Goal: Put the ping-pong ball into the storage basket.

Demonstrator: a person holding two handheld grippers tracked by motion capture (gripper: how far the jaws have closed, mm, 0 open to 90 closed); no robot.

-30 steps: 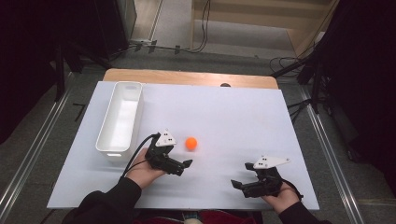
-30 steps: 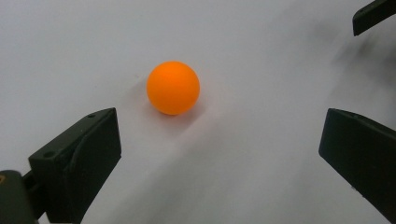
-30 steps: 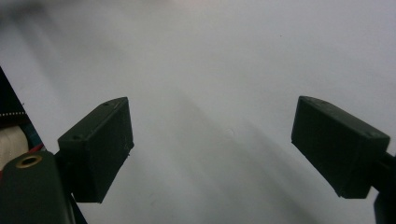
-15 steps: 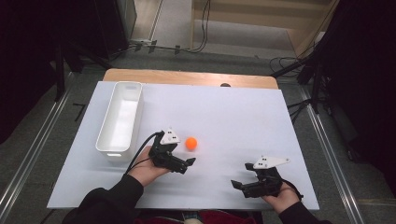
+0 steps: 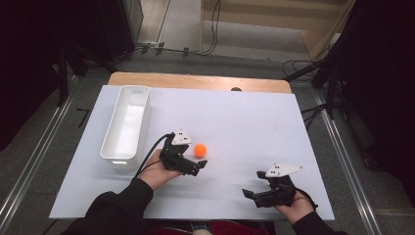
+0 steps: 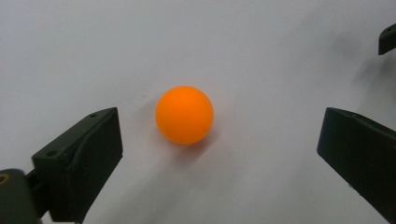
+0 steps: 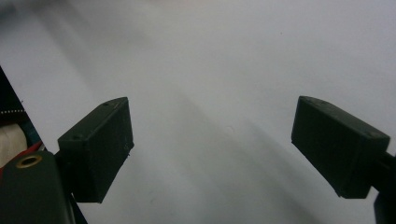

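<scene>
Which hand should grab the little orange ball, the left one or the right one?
Probably the left. The left gripper is open right beside the orange ball, which sits ahead between its fingers. The right gripper is open too, but apart from the ball, over bare white table.

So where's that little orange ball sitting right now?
The orange ball rests on the white table in the high view, just beyond the left tool and right of the white bin. In the left gripper view it lies between the open jaws, untouched.

Small plain orange ball [image 6: 184, 115]; long white plastic bin [image 5: 126, 126]; matt white counter [image 5: 254, 122] with light wooden far edge; two black claws, left [image 5: 198, 166], right [image 5: 250, 194], grey-white top plates.
</scene>
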